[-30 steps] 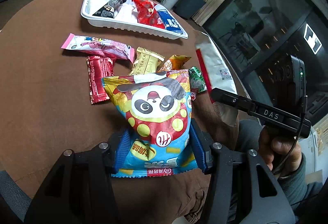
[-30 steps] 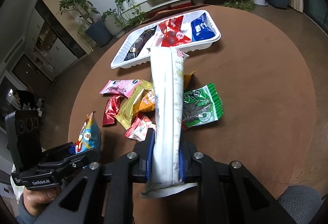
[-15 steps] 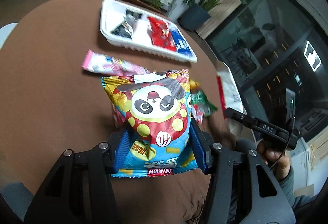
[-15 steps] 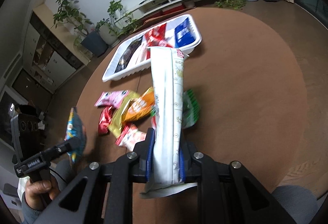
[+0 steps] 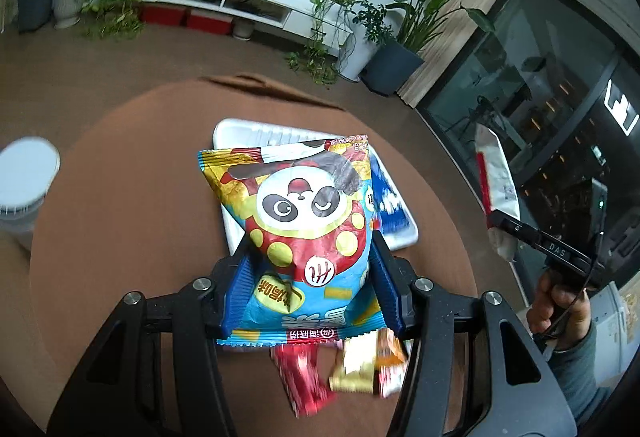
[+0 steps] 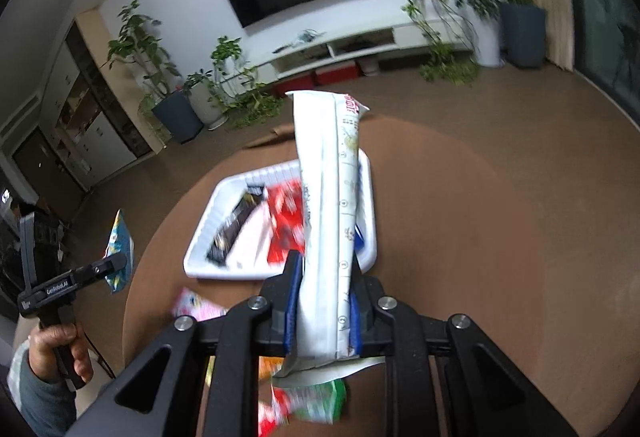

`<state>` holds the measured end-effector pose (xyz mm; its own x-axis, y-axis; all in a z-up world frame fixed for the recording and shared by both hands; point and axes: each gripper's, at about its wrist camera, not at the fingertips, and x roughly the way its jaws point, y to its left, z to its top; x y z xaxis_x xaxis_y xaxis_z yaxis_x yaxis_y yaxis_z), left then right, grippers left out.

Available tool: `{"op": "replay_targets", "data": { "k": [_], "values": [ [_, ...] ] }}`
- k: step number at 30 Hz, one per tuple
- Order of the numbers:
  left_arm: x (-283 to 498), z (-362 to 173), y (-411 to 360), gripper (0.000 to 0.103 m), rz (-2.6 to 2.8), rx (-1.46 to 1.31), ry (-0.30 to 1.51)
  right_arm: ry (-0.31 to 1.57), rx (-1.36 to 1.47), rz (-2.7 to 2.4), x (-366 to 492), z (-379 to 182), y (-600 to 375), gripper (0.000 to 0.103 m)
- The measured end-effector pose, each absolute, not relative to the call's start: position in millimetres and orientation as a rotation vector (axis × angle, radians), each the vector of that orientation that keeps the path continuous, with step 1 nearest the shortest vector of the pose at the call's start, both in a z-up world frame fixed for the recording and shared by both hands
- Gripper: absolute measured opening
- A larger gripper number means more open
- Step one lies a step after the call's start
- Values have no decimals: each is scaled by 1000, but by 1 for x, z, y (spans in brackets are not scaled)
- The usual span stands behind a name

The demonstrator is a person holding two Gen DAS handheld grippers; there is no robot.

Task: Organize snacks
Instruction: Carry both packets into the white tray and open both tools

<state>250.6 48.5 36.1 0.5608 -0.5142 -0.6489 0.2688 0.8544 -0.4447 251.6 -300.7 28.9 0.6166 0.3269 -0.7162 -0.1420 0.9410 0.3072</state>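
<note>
Both grippers are carrying snacks toward the tray [image 6: 208, 233]: left gripper [image 5: 308, 273] jaws clamp the panda bag [image 5: 304, 221], right gripper [image 6: 324, 301] jaws pinch the white pack [image 6: 328, 205]; next, lower each into a free compartment.

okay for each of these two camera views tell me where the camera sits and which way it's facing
Left wrist: sits on the left gripper, looking along its fingers at the panda bag over the white tray; the person's right hand shows.
Right wrist: sits on the right gripper, facing the tray behind its long white packet; the left hand shows.
Shared: tray, table, TV wall.
</note>
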Motion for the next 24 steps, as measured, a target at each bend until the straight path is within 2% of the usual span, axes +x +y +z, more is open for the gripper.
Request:
{"op": "replay_targets", "data": {
  "k": [5,12,24],
  "values": [
    [301,38,34,51,-477,-246,897,908,169,306,307,18,-265,21],
    [364,-3,20,51,-438,-230,978,1018,94,296,358,-32,-232,21],
    [391,-48,-8,51,-413,-162,1045,1103,71,238,374,-79,-234,21]
  ]
}}
